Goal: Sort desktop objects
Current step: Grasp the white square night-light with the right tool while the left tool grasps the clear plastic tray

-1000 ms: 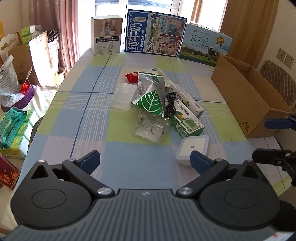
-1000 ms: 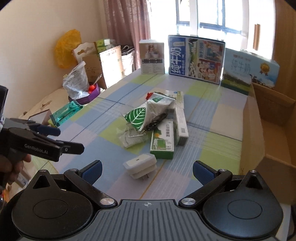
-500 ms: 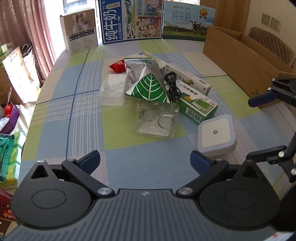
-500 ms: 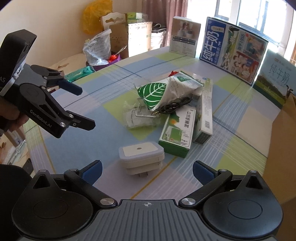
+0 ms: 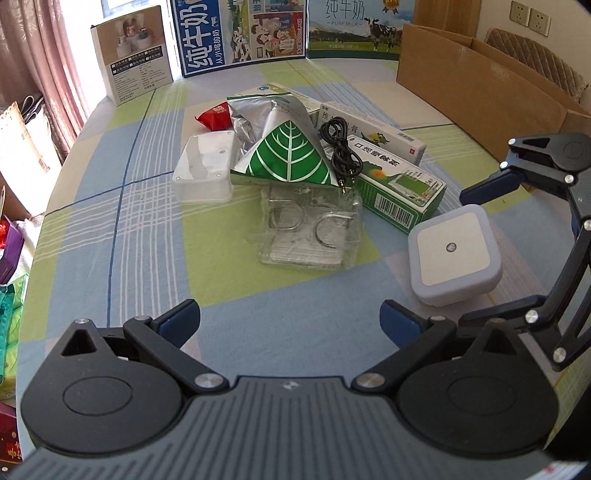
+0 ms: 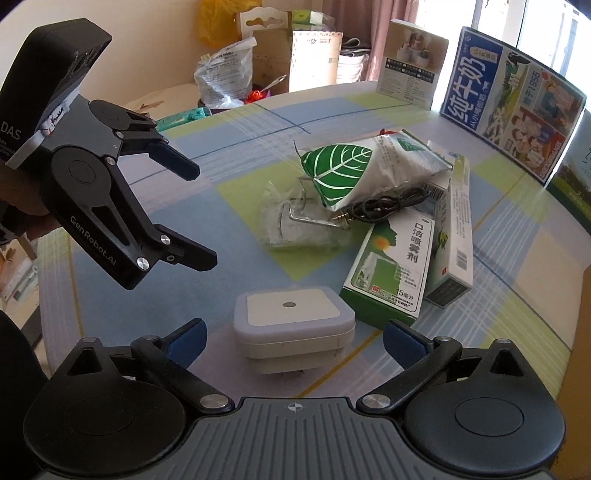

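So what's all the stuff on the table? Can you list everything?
Night light: 1, white, nearest, between right gripper's fingers.
Green box: 1, pile's right.
White long box: 1, behind it.
Leaf bag: 1, silver-green, pile top.
Black cable: 1, on boxes.
Clear hook pack: 1, pile front.
Clear box: 1, pile's left.
Red packet: 1, behind.
Cardboard box: 1, brown, right edge.
Standing cartons: 3, far edge.
Left gripper: open.
Right gripper: open.

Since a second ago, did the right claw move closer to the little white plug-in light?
Yes. The right claw came forward toward the plug-in night light, which now sits between its open fingers, nearer than the green box.
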`<state>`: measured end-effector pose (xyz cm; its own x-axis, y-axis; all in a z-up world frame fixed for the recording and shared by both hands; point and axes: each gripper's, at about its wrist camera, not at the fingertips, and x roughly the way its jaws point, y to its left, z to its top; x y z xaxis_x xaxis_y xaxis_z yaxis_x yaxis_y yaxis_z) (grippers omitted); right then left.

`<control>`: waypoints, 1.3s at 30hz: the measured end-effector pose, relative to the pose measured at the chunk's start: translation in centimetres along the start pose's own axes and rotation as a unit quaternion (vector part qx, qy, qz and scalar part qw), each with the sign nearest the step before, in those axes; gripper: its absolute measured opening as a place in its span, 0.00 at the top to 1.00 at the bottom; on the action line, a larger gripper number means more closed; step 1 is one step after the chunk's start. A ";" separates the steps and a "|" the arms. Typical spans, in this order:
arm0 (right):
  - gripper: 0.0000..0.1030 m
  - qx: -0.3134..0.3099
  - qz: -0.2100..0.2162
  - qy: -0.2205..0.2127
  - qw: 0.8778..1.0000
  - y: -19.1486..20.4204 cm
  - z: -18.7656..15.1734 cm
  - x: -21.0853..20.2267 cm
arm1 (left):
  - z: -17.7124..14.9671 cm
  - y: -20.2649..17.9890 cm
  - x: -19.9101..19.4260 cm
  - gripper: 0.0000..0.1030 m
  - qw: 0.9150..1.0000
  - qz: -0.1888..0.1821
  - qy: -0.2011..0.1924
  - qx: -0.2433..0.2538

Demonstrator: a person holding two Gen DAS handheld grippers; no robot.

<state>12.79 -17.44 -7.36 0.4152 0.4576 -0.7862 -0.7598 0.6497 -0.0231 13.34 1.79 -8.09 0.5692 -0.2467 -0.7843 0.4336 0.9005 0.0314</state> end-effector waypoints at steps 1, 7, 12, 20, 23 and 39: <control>0.11 0.003 0.003 -0.001 1.000 0.0 0.1 0.1 | 0.1 0.0 0.1 0.01 1.000 0.001 -0.001 0.000; 0.37 -0.002 0.002 0.008 1.000 0.1 0.1 0.8 | 0.6 0.3 0.4 0.01 1.000 -0.007 -0.009 0.012; 0.37 0.009 -0.008 0.002 1.000 -0.1 -0.6 -0.2 | 1.2 0.2 1.3 0.01 0.999 -0.018 -0.015 0.026; 0.37 0.046 -0.030 0.001 0.998 -1.8 -2.2 -1.9 | 2.8 -0.4 3.7 0.01 0.999 -0.028 -0.031 0.032; 0.37 0.061 -0.036 0.001 0.998 -2.5 -2.5 -2.3 | 3.4 -0.6 4.7 0.01 0.998 -0.027 -0.037 0.034; 0.37 0.139 -0.056 0.006 0.989 -4.3 -4.5 -3.6 | 2.7 -1.9 3.5 0.38 1.000 -0.013 -0.023 0.011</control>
<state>12.37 -24.61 -7.18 0.4812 0.3675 -0.7959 -0.5421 0.8382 0.0593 16.37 -1.72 -9.25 0.5881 -0.2868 -0.7562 0.4640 0.8855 0.0251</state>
